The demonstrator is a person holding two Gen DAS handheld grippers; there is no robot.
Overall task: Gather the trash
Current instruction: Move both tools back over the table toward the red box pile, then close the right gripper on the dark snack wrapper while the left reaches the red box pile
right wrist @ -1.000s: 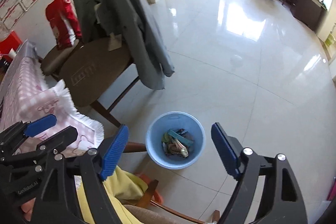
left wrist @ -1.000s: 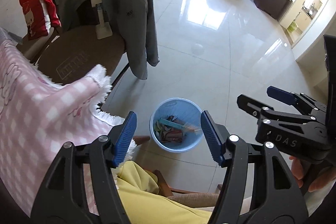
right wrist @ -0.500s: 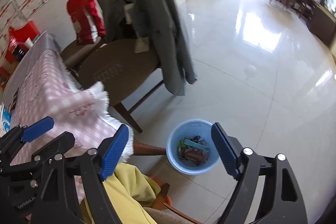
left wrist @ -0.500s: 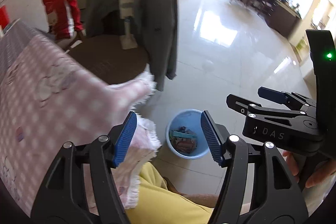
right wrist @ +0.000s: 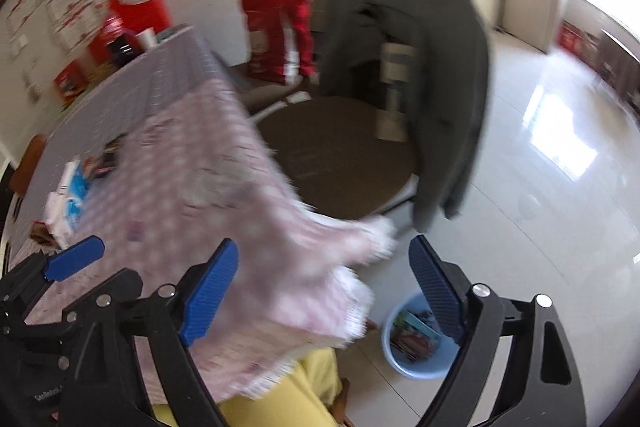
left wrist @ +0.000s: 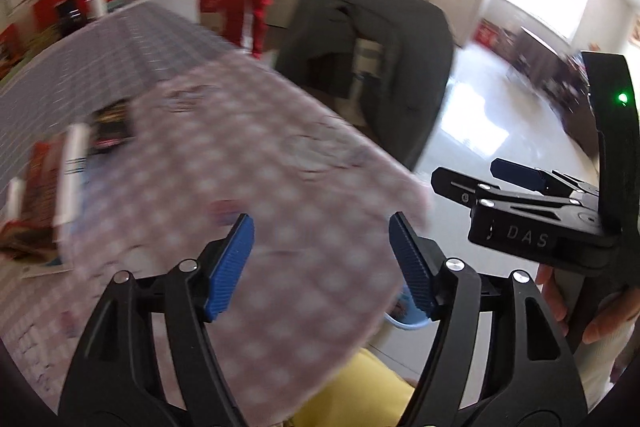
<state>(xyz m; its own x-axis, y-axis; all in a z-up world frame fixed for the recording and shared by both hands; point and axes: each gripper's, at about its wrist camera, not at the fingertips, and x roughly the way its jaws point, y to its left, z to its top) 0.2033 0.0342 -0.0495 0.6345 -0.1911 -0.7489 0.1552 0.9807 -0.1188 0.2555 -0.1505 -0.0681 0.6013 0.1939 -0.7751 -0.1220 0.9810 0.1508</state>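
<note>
The counter (right wrist: 180, 187) wears a pink checked fringed cloth, blurred in both views. At its nine o'clock edge lie a white-and-blue packet (right wrist: 70, 199) and dark wrappers (right wrist: 110, 155). On the glossy pale tiled floor (right wrist: 560, 207), at five o'clock, stands a round light-blue plastic bin (right wrist: 416, 347) holding litter.

One bin (right wrist: 416, 363), two chairs (right wrist: 344, 155).

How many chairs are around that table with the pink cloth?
2 show clearly: one with a grey jacket draped over its back, beside the table; one behind it, with a red bag. A yellow-covered seat nearby may be a third.
</note>
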